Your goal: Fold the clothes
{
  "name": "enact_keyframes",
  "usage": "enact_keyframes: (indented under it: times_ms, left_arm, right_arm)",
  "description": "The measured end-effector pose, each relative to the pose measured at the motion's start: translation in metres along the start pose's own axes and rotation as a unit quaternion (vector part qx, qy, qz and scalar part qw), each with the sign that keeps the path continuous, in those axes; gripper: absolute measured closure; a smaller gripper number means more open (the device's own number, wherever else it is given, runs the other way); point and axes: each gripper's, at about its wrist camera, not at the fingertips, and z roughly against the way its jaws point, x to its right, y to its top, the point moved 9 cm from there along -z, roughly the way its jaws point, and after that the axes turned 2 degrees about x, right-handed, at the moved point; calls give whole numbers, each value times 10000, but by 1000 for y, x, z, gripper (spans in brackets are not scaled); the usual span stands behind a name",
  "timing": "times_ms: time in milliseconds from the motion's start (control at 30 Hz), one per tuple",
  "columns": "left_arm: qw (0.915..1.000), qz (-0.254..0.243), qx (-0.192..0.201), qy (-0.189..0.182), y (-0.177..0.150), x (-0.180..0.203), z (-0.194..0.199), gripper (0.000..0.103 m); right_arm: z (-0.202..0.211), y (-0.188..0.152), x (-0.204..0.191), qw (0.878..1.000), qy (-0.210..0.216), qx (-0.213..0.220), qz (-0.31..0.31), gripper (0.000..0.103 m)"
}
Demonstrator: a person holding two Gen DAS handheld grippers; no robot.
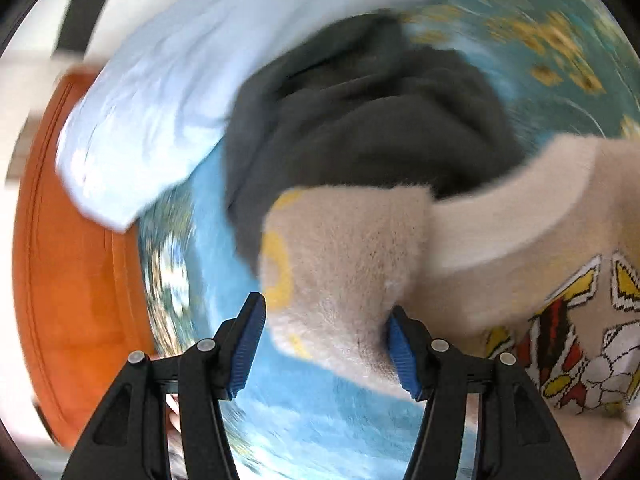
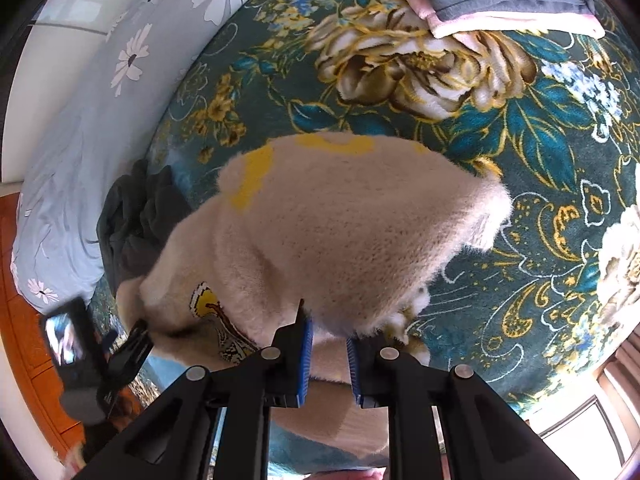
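A fluffy cream sweater (image 2: 340, 232) with yellow and red patterning lies bunched on the teal floral blanket (image 2: 520, 128). My right gripper (image 2: 328, 344) is shut on a fold of the sweater and holds it up. In the blurred left wrist view, my left gripper (image 1: 326, 344) is open, its blue pads (image 1: 402, 354) wide apart, and a sleeve end of the sweater (image 1: 344, 264) sits partly between them. The left gripper also shows in the right wrist view (image 2: 128, 348), at the sweater's left edge.
A dark grey garment (image 1: 360, 120) lies crumpled behind the sweater, also in the right wrist view (image 2: 136, 216). A pale blue daisy-print pillow (image 2: 80, 152) lies left. Folded clothes (image 2: 508, 4) are stacked at the far edge. An orange wooden bed frame (image 1: 72, 280) runs along the left.
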Motion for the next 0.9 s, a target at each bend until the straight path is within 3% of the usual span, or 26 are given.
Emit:
enact_keyframes:
  times_ms: [100, 167, 200, 233, 300, 400, 433, 467, 533, 600, 633, 667, 767, 900]
  left_arm:
    - [9944, 966, -264, -343, -33, -40, -14, 43]
    - [9756, 1897, -702, -858, -61, -66, -34, 43]
    - [9602, 2376, -936, -1133, -75, -79, -44, 43]
    - [9392, 2901, -1234, -1360, -92, -91, -56, 43]
    - [8877, 3891, -1796, -1685, -127, -111, -82, 43]
    - [8108, 5006, -2271, -2014, -169, -137, -109, 43]
    - [7888, 5263, -2395, -2083, -182, -145, -117, 43]
    - [7761, 5415, -2461, -2094, -191, -147, -119, 43]
    - [7651, 5562, -2500, -2069, -204, -153, -120, 44]
    - [7494, 5710, -2375, -2366, -208, -155, -114, 45]
    - [7471, 5716, -2270, -2522, -206, -156, -111, 45]
    - [7546, 5618, -2172, -2604, -199, -157, -111, 45]
    - [7961, 5130, -1934, -2561, -170, -156, -103, 44]
    - [8452, 4427, -1795, -2397, -139, -147, -95, 44]
  right_arm:
    - [2, -2, -3, 10000, 5, 9, 7, 85]
    - [5, -3, -6, 10000, 4, 29, 49, 85]
    - [7, -4, -8, 10000, -1, 48, 82, 85]
    - [8, -5, -10, 9999, -13, 56, 121, 85]
    - [12, -9, -13, 9997, -66, 71, 216, 85]
    - [15, -13, -17, 9993, -140, 98, 321, 85]
    - [16, -15, -18, 9992, -166, 92, 344, 85]
    - [16, -16, -19, 9991, -192, 86, 367, 85]
    - [18, -18, -22, 9988, -246, 82, 413, 85]
    - [19, -19, -29, 9983, -296, 121, 488, 85]
    - [20, -18, -30, 9982, -302, 135, 504, 85]
    - [20, -16, -32, 9980, -328, 172, 507, 85]
    - [17, -8, -34, 9981, -398, 235, 407, 85]
    - [10, 7, -30, 9990, -357, 274, -15, 82]
